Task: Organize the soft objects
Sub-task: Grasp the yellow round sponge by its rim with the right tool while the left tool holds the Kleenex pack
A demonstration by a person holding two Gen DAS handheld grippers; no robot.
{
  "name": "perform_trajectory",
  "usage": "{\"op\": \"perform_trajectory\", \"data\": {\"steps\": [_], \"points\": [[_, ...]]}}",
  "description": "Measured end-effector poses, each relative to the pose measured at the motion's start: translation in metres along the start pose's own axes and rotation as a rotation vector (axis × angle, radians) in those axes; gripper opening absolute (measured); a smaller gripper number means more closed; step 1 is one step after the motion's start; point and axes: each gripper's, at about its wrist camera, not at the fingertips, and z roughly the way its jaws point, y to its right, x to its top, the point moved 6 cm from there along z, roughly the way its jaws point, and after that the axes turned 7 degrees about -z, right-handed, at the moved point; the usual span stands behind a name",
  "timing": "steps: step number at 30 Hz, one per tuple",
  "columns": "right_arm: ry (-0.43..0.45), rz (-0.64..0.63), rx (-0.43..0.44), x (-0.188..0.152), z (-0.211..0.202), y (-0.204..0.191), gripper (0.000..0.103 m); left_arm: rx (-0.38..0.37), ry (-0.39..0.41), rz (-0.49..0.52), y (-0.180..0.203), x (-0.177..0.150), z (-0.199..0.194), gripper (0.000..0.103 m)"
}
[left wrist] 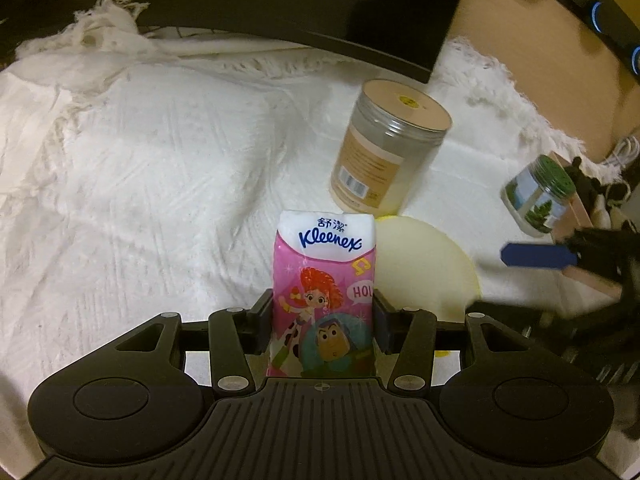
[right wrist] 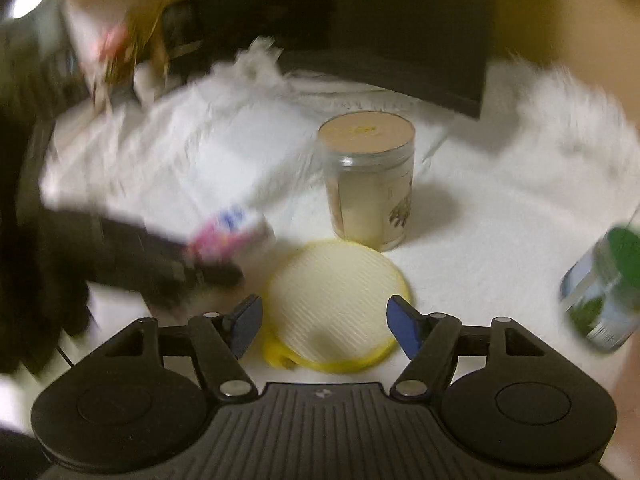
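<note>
Home, likely bedroom or living room: white fringed blanket [left wrist: 160, 160] fills frame centre, jars [left wrist: 384, 148] at right, tissue pack [left wrist: 324, 280] low centre, wooden furniture [left wrist: 540, 60] upper right.

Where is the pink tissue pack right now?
The pink tissue pack stands clamped in the left gripper, low and central in the left wrist view, above the white blanket, just left of the round yellow pad.

Pink cartoon-printed tissue pack [left wrist: 324, 296]
</note>
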Motion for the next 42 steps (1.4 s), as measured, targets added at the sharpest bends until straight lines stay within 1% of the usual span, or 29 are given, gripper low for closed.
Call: {"op": "perform_trajectory", "data": {"steps": [2,3,7,10,12,14,15,17,19,20,21,22,23,24,26,27,28,30,31,32,33,34,37,40,42], "points": [[-0.022,-0.019,-0.035,-0.006,0.005,-0.002,0.069,0.015,-0.004,-0.001,-0.002,0.001,0.002,0.053],[-0.029,0.007,-0.035,-0.008,0.007,0.002,0.069,0.024,-0.007,0.002,-0.002,0.002,0.004,0.053],[-0.026,0.202,-0.012,-0.013,0.010,0.031,0.069,0.027,-0.011,0.029,0.004,0.006,0.006,0.053],[-0.041,0.357,0.014,-0.019,0.023,0.052,0.069,0.026,-0.023,0.053,0.008,0.005,0.010,0.053],[-0.054,0.445,0.038,-0.024,0.032,0.061,0.070,0.027,-0.036,0.071,0.011,0.003,0.015,0.053],[-0.036,0.514,0.043,-0.024,0.036,0.064,0.070,0.025,-0.058,0.086,0.013,-0.001,0.022,0.053],[-0.035,0.538,0.056,-0.023,0.037,0.063,0.070,0.020,-0.068,0.087,0.013,-0.003,0.024,0.053],[-0.041,0.594,0.128,-0.021,0.041,0.059,0.070,0.007,-0.072,0.086,0.013,-0.005,0.027,0.053],[-0.052,0.667,0.160,-0.021,0.043,0.061,0.069,-0.004,-0.071,0.080,0.011,-0.004,0.027,0.052],[-0.059,0.708,0.185,-0.021,0.043,0.064,0.066,-0.011,-0.072,0.072,0.009,-0.003,0.027,0.052],[-0.058,0.745,0.210,-0.020,0.042,0.067,0.054,-0.017,-0.072,0.065,0.008,-0.003,0.027,0.052],[-0.047,0.778,0.253,-0.019,0.039,0.069,0.040,-0.023,-0.073,0.058,0.006,-0.003,0.026,0.052],[-0.027,0.804,0.323,-0.017,0.036,0.068,0.036,-0.028,-0.072,0.050,0.005,-0.003,0.026,0.052],[-0.004,0.816,0.380,-0.013,0.032,0.066,0.035,-0.032,-0.070,0.042,0.004,-0.003,0.025,0.052],[0.030,0.783,0.427,-0.006,0.024,0.060,0.032,-0.038,-0.064,0.031,0.003,-0.004,0.024,0.052],[0.034,0.750,0.421,-0.003,0.023,0.057,0.029,-0.040,-0.062,0.028,0.002,-0.004,0.024,0.052],[0.020,0.725,0.391,-0.001,0.026,0.055,0.024,-0.043,-0.061,0.024,0.002,-0.004,0.023,0.052],[-0.047,0.690,0.311,-0.001,0.040,0.054,0.015,-0.045,-0.061,0.015,0.001,-0.004,0.023,0.052],[-0.078,0.689,0.276,-0.002,0.045,0.055,0.015,-0.043,-0.062,0.009,0.001,-0.004,0.023,0.052],[-0.079,0.694,0.271,-0.001,0.045,0.056,0.014,-0.038,-0.061,0.006,0.000,-0.003,0.021,0.052],[-0.066,0.690,0.283,0.002,0.040,0.055,0.014,-0.031,-0.055,0.009,0.002,-0.002,0.019,0.052],[-0.052,0.671,0.275,0.005,0.033,0.055,0.014,-0.029,-0.041,0.021,0.005,-0.001,0.015,0.052],[-0.014,0.590,0.210,0.015,0.003,0.062,0.014,-0.054,0.004,0.054,0.018,0.010,0.001,0.052],[0.048,0.550,0.145,0.025,-0.040,0.082,0.014,-0.118,0.078,0.124,0.049,0.036,-0.021,0.052],[0.096,0.540,0.076,0.034,-0.065,0.101,0.014,-0.164,0.122,0.172,0.075,0.057,-0.033,0.052]]}}
